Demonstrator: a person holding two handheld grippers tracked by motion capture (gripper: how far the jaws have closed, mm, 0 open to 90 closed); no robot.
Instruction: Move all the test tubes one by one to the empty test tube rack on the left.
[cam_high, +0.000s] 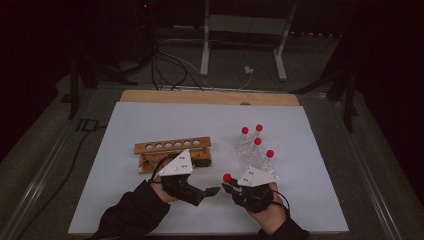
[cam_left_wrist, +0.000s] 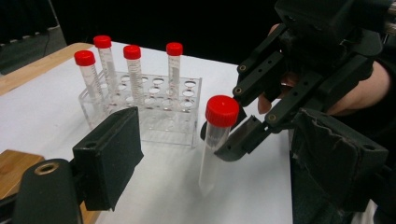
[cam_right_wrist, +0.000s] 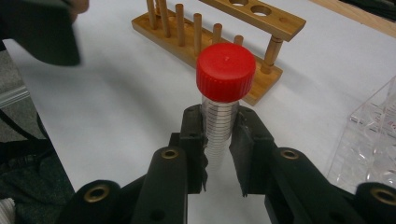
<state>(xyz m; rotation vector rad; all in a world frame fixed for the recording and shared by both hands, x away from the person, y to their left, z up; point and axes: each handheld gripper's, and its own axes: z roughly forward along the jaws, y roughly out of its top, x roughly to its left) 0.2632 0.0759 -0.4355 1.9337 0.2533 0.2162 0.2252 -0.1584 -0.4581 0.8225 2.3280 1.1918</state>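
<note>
Handoff brewing: your right gripper (cam_right_wrist: 219, 140) clamps the red-capped clear plastic tube (cam_right_wrist: 220, 112) upright so your open-jawed left gripper (cam_high: 212, 190), just beside it, can take it.

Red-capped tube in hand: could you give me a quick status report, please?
Right gripper shut on the tube, held upright. Left gripper open, empty, close beside it. Four tubes in clear rack; wooden rack empty. Nothing in the way.

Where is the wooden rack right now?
In the high view the wooden rack lies left of centre on the white sheet, just beyond the left gripper and left of the clear rack of red-capped tubes.
</note>
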